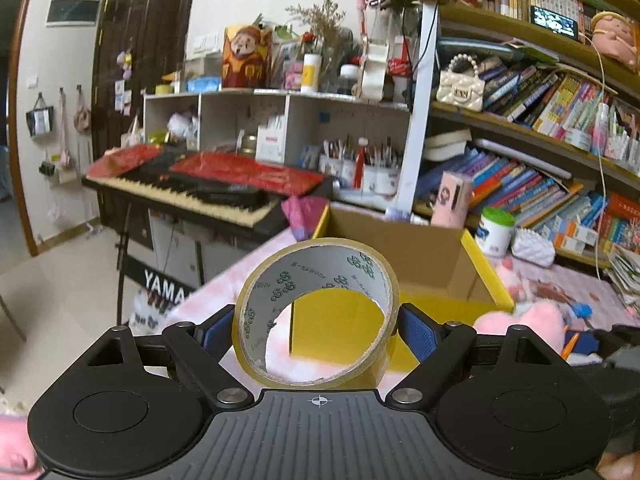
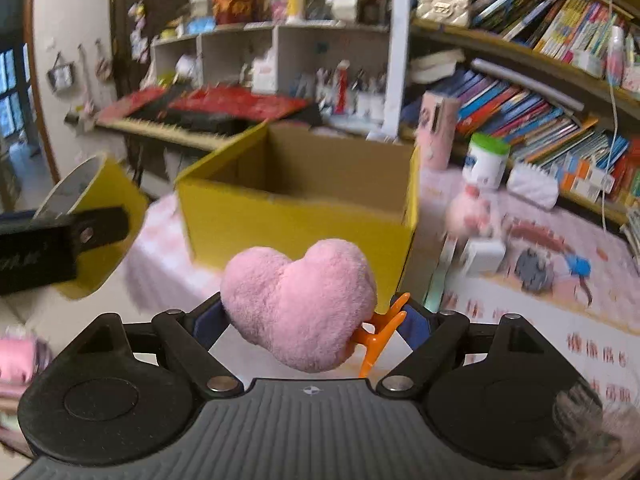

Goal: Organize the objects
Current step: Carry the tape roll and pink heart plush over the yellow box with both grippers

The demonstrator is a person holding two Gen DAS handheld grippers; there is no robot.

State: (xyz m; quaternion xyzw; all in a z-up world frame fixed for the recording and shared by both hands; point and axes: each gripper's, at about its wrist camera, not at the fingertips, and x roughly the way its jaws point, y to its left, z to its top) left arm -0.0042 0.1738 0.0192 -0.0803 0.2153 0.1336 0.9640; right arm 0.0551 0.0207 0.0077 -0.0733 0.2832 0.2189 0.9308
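My left gripper is shut on a roll of yellowish packing tape, held upright in the air before the open yellow cardboard box. My right gripper is shut on a pink plush heart fixed to an orange clip, held in front of the same box. The box interior shows only brown walls. The tape and left gripper also show at the left edge of the right wrist view. The pink heart shows low right in the left wrist view.
The box stands on a pink patterned cloth. On it to the right lie a white green-lidded jar, a pink carton, a white charger and small items. A Yamaha keyboard and crowded bookshelves stand behind.
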